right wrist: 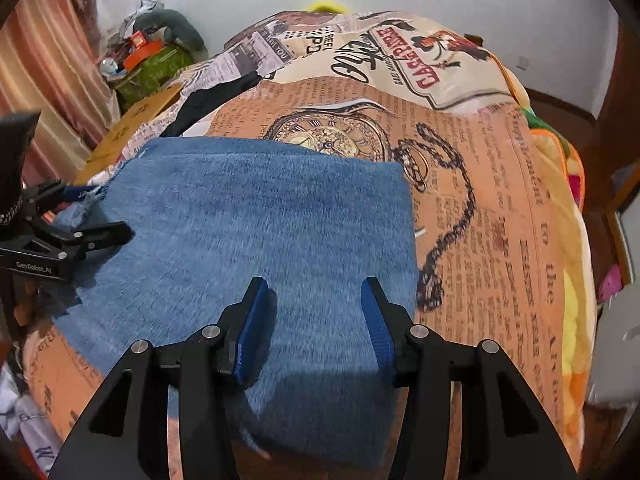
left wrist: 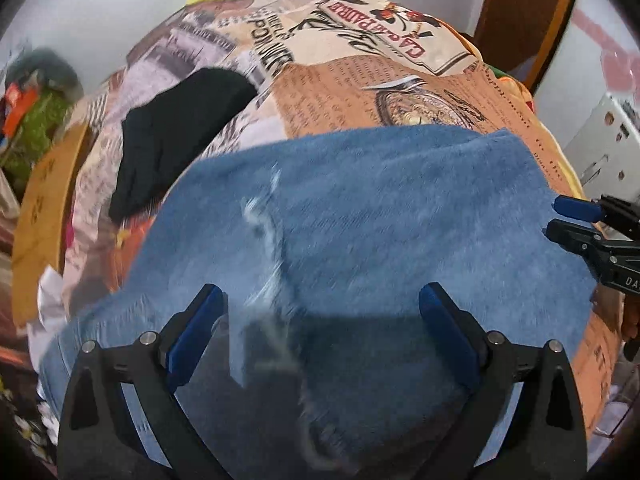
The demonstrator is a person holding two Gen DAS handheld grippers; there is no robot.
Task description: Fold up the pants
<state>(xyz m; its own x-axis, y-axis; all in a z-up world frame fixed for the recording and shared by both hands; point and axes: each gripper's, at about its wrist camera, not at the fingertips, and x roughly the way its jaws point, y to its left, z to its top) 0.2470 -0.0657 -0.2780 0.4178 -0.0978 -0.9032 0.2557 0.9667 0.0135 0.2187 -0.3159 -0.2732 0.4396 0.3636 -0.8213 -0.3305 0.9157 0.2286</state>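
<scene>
The blue pants [left wrist: 360, 220] lie folded on a bed. They fill the middle and bottom of the left wrist view. In the right wrist view they fill the middle and lower left. Under them is a bedspread [right wrist: 500, 208] with old newspaper print and a big pocket watch picture on it.

The left claw [left wrist: 320, 300] sits at the bottom of its own view. Its two blue pads are wide apart, so it is open. The pants are below it, but the pads do not pinch them. A pale frayed seam runs up the pants between the pads.

The right claw [right wrist: 314, 292] sits at the bottom of its own view too. Its pads are apart and nothing is pinched between them. It hangs over the pants near their right edge.

Each claw shows in the other view. The right one pokes in at the right edge, next to the side of the pants. The left one pokes in at the left edge.

A black cloth [left wrist: 172, 128] lies on the bedspread at the upper left, apart from the pants.
</scene>
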